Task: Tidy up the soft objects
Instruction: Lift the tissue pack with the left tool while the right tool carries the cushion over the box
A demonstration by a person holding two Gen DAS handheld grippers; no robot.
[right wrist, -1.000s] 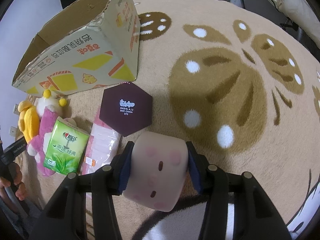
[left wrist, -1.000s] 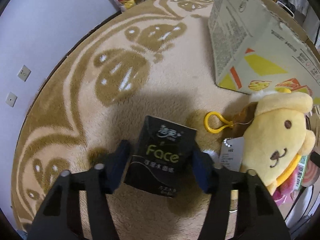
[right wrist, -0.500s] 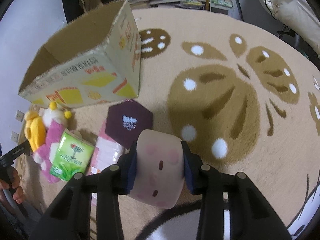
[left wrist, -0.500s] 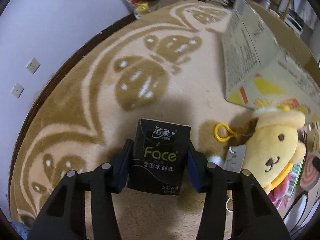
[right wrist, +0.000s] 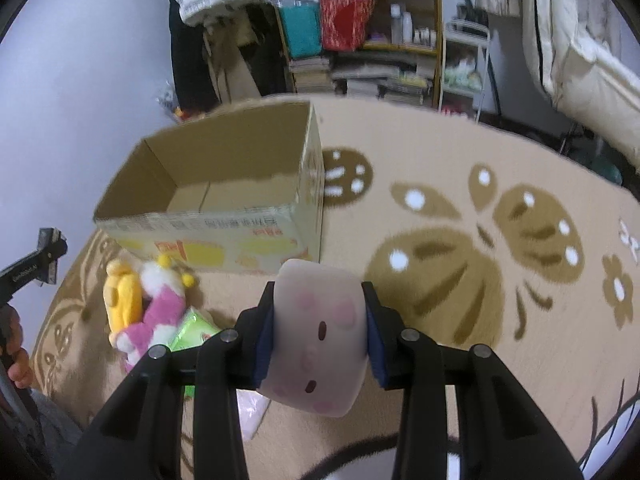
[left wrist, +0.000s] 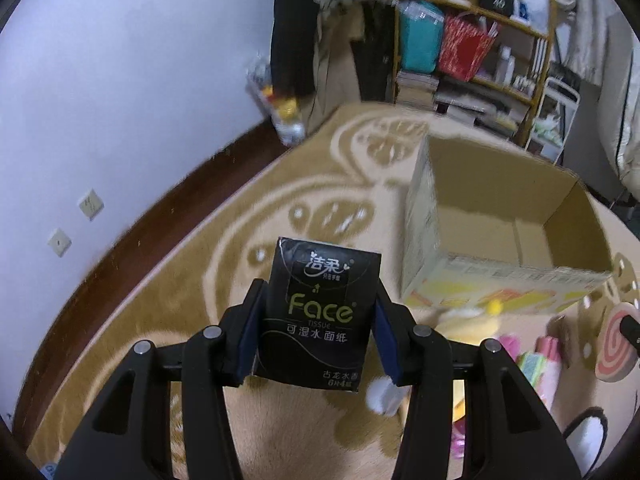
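Two claws, each clamped on one item: left claw [left wrist: 318, 330] grips one black tissue pack [left wrist: 318, 312], right claw [right wrist: 318, 336] one pink cushion [right wrist: 318, 340].

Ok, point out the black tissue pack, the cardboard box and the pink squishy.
black tissue pack [left wrist: 320, 312], left wrist view, printed front face.
cardboard box [right wrist: 208, 228], right wrist view, near outer wall.
pink squishy [right wrist: 320, 336], right wrist view, front face.

"Face TISSUE" and 洁柔 on the black tissue pack [left wrist: 318, 312]

The cardboard box [right wrist: 224, 216] sits on the rug [right wrist: 460, 340], shelves [right wrist: 360, 40] behind it, plush toys [right wrist: 140, 304] on the rug before its near wall
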